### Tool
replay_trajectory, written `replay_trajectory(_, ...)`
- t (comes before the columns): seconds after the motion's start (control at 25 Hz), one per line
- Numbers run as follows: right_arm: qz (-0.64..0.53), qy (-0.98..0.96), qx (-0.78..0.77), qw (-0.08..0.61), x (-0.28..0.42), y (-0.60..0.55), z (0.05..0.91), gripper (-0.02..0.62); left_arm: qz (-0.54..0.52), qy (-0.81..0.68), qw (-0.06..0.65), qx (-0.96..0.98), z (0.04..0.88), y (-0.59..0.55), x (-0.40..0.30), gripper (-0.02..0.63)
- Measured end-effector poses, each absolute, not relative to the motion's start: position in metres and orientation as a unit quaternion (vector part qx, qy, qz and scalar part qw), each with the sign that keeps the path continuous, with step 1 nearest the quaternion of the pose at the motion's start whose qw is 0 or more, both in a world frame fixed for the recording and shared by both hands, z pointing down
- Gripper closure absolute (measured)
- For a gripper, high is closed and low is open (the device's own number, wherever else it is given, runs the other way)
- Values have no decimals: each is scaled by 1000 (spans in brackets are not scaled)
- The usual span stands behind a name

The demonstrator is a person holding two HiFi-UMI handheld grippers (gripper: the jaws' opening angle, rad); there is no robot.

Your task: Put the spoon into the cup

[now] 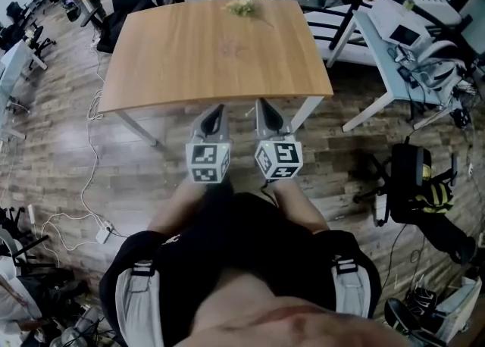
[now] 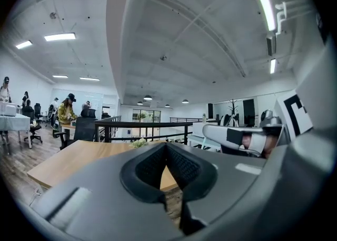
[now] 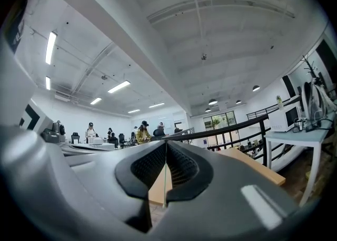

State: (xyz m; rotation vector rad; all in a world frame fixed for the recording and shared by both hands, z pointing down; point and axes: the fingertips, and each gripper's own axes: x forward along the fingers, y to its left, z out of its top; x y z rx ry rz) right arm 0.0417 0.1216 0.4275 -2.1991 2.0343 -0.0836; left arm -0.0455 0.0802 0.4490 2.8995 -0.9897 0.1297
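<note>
Both grippers side by side, tips at the desk's (image 1: 204, 57) near edge, pointing across it. Left gripper (image 1: 215, 113): fingers (image 2: 150, 169) pressed together at the tips, nothing between. Right gripper (image 1: 264, 108): fingers (image 3: 181, 163) pressed together, nothing between. Small green sprig (image 1: 242, 7) at desk's far edge. Spoon and cup: can't tell where, no view shows them.
</note>
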Motion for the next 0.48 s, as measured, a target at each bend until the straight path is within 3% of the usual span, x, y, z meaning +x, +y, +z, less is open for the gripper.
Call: replay_trajectory(0.48, -23, 679, -732, 62, 80, 32, 425, 591, 47, -320, 41, 945, 450, -13, -5, 594)
